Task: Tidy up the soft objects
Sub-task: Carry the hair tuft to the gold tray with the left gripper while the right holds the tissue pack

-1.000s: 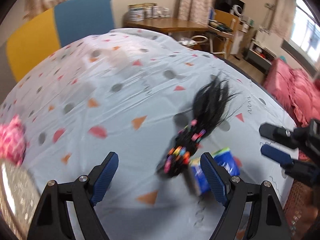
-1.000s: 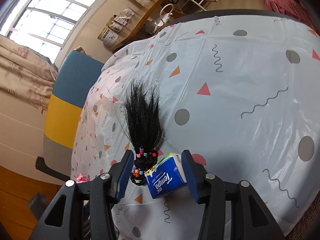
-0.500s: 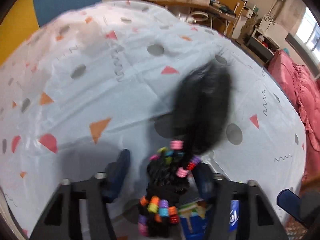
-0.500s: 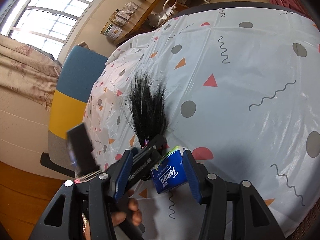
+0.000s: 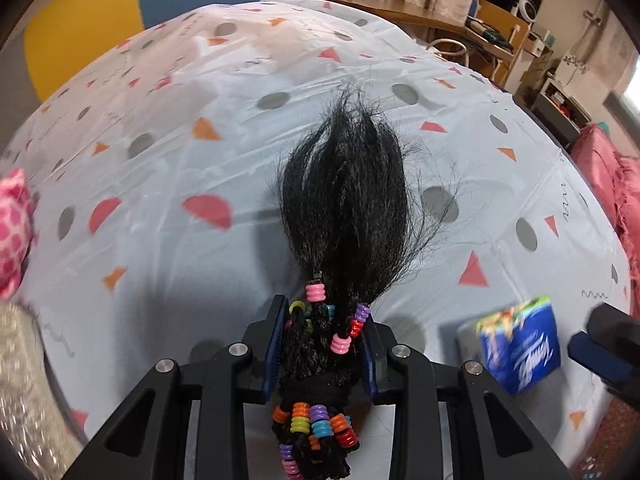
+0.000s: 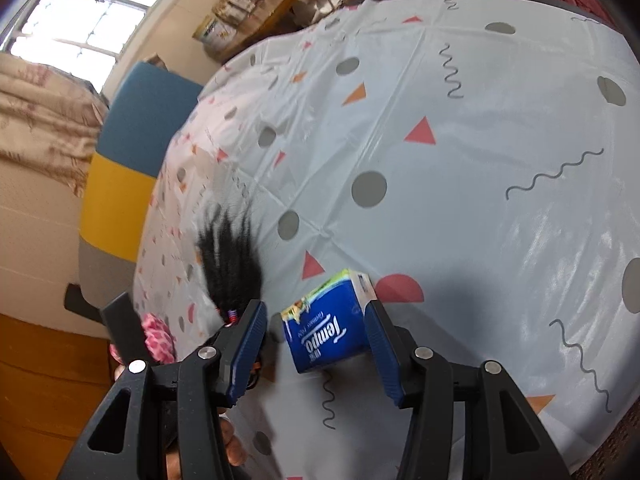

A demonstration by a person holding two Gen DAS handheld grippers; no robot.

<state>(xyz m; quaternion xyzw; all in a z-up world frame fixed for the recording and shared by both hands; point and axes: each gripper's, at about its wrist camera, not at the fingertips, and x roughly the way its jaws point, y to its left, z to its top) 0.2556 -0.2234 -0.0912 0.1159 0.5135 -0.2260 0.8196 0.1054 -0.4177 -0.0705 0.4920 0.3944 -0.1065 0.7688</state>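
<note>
A bundle of black hair [image 5: 344, 216] with coloured beads at its bound end lies on the patterned tablecloth [image 5: 160, 184]. My left gripper [image 5: 324, 312] is shut on that beaded end, both blue pads pressed against it. The loose hair fans out ahead of the fingers. A blue tissue pack [image 6: 324, 328] rests tilted on the cloth between the fingertips of my right gripper [image 6: 315, 308]. That gripper is open: the pack's corner meets the right pad and a gap shows at the left pad. In the left wrist view the tissue pack [image 5: 516, 348] sits just before the right gripper [image 5: 600, 340].
A pink spotted soft item [image 5: 14, 232] lies at the table's left edge, with a glittery silver thing [image 5: 24, 380] below it. A yellow and blue chair [image 6: 132, 152] stands behind the table. Pink bedding [image 5: 624, 200] is off to the right, a wooden desk [image 5: 400, 4] at the back.
My left gripper came down over the beaded end of the hair and closed on it. The right gripper barely moved, and the tissue pack stays between its fingers.
</note>
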